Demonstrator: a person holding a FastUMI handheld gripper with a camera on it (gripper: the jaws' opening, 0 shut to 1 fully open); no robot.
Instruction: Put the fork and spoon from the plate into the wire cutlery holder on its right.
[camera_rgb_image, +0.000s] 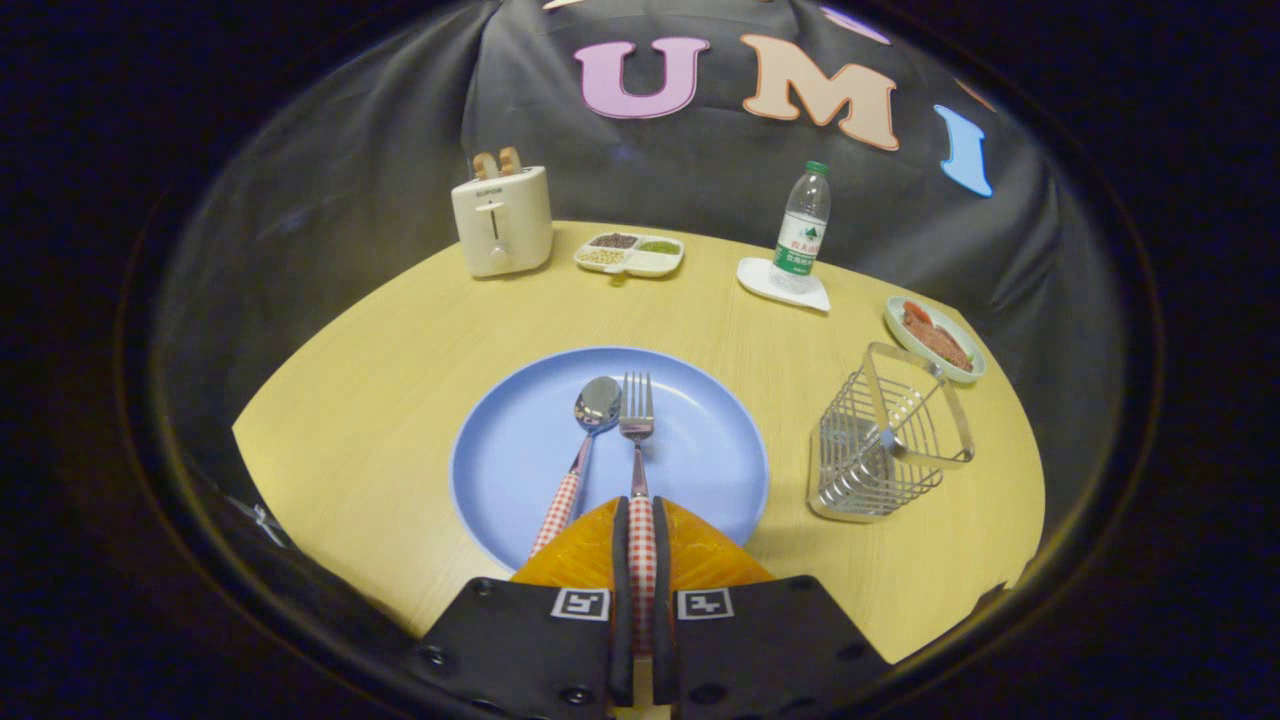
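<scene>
A blue plate (700, 450) lies on the wooden table just ahead of the fingers. On it rest a spoon (590, 430) and a fork (636, 420), side by side, both with red-and-white checked handles. My gripper (640, 515) is shut on the fork's handle, which runs between the two fingers; the tines point away from me over the plate. The spoon lies just left of the fingers, untouched. The wire cutlery holder (885, 440) stands upright to the right of the plate and looks empty.
At the back of the table stand a white toaster (502, 220), a divided snack tray (630, 254) and a water bottle (802, 228) on a white coaster. A small dish of food (935, 338) sits just behind the wire holder.
</scene>
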